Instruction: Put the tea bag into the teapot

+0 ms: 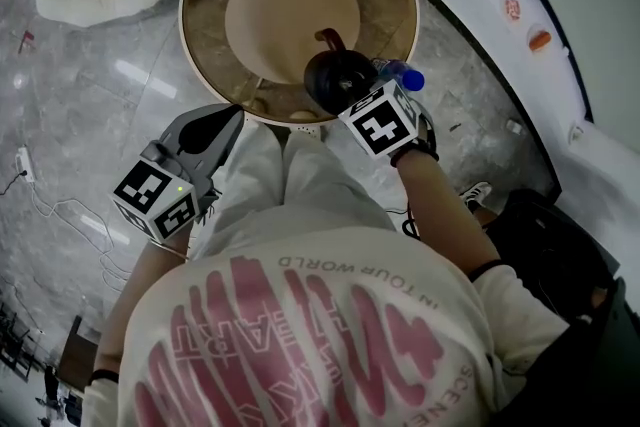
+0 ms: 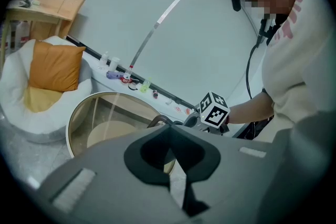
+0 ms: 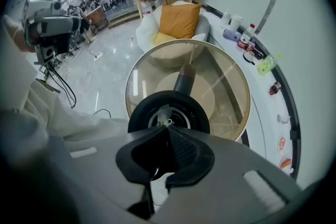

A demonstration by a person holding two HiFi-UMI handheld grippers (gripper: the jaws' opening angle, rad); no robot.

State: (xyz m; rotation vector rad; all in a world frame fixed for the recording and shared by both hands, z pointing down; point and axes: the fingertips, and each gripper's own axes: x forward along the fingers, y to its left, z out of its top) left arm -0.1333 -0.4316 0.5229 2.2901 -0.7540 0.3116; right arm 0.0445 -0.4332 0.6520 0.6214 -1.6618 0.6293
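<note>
We judge the lowering step nearly done: right gripper, jaws together seemingly on its string, hangs the tea bag in the mouth of the teapot on the glass worktop; next, release; left gripper closed, empty, aside.

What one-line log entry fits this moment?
right gripper: shut on tea bag | tea bag: at teapot mouth | left gripper: shut, empty

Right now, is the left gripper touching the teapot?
No, the left gripper is beside the glass table, clearly apart from the teapot at the table's near edge.
</note>
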